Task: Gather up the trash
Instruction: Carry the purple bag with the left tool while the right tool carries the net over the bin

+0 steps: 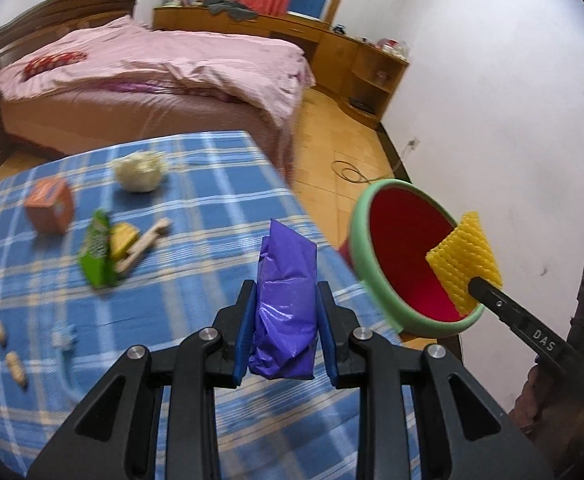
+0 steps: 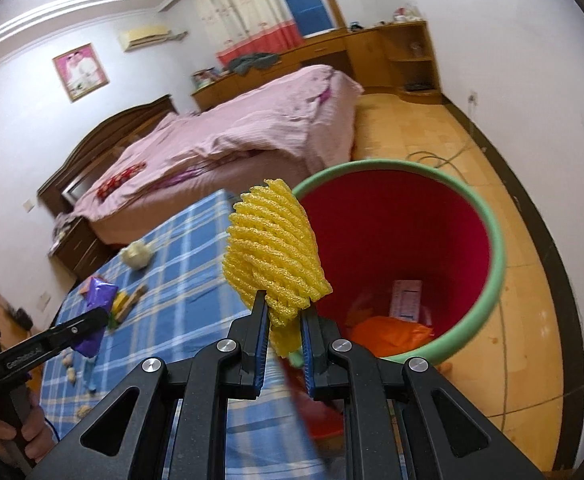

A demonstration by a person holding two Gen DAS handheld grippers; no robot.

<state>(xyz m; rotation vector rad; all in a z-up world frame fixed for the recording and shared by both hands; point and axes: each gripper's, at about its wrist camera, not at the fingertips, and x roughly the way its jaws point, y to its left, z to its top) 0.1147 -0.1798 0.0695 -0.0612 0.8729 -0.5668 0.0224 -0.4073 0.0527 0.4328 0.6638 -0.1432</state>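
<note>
red bin point(image 2: 444, 240) holding orange bag point(image 2: 392, 334), cardboard point(image 2: 406, 298)

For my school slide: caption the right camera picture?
Right gripper holds yellow foam net at the red bin.

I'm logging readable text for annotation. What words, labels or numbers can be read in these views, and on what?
"DAS": white letters on the right hand-held gripper finger.
"GenRobot.AI", slightly blurred: on the left hand-held gripper finger.
Orange box, green packet, paper in the red bin: print too blurred to read.
</note>
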